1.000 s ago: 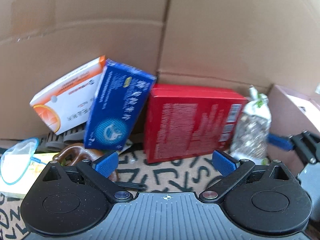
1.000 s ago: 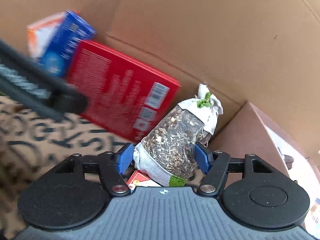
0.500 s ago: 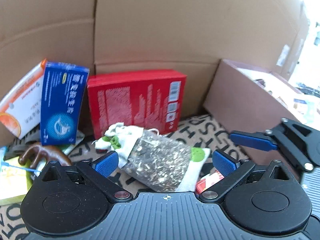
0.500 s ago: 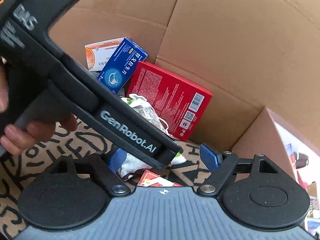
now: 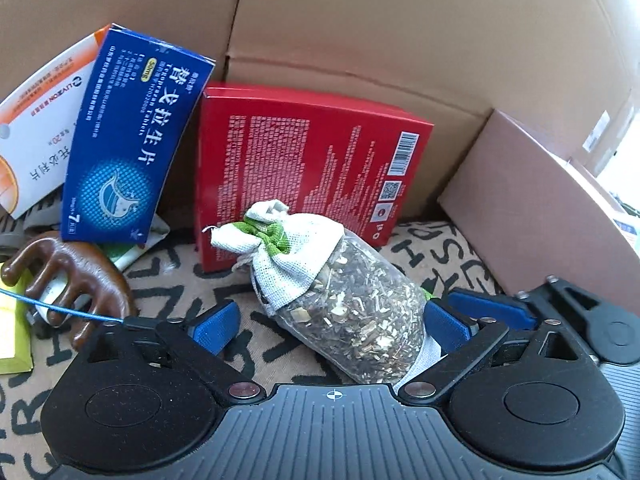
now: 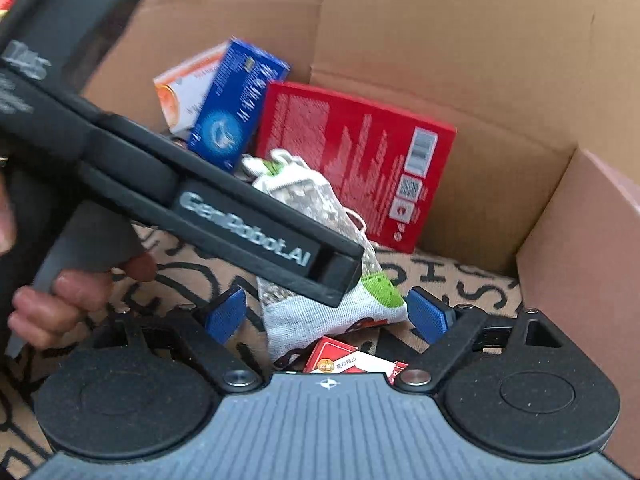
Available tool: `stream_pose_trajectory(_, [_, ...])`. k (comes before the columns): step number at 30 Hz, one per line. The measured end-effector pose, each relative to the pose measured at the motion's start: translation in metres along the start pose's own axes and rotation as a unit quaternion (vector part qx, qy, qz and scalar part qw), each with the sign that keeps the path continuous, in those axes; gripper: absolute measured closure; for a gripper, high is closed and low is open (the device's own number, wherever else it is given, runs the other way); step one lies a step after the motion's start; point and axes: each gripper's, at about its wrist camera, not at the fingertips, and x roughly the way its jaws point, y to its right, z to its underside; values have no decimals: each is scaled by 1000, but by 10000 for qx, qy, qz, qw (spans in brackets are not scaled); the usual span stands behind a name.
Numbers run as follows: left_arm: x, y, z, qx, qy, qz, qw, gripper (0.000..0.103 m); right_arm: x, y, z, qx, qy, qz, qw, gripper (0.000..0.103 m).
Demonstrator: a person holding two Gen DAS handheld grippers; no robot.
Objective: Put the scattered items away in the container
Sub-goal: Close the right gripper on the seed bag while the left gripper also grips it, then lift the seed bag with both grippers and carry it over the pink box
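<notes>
Left wrist view: left gripper low inside the cardboard box, jaws spread wide, nothing clamped. Herb sachet lying between the blue pads, nearer the right pad, cloth neck toward the red box. Blue box and orange-white box leaning at left, brown massager below.

Right wrist view: right gripper parted wide, gripping nothing, hovering just short of the sachet's base. Left gripper's black body crossing overhead, hand on its handle. Red-and-white packet under the sachet.
</notes>
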Motion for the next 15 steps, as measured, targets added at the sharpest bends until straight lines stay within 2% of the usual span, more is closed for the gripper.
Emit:
stream_pose_trajectory(3, [-5, 1, 0, 45, 15, 93, 9999, 16, 6, 2, 1, 187, -96, -34, 9998, 17])
stream_pose_trajectory(4, [-5, 1, 0, 52, 6, 156, 9999, 22, 7, 3, 0, 250, -107, 3, 9996, 22])
stream_pose_trajectory(7, [-8, 4, 0, 83, -8, 216, 9997, 30, 4, 4, -2, 337, -117, 51, 9993, 32])
stream_pose_trajectory(9, [-9, 8, -1, 99, -9, 226, 9997, 32, 0, 3, -3, 362, -115, 62, 9993, 36])
stream_pose_trajectory(15, [-36, 24, -1, 147, 188, 396, 9989, 33, -36, -2, -4, 242, 138, 198, 9994, 37])
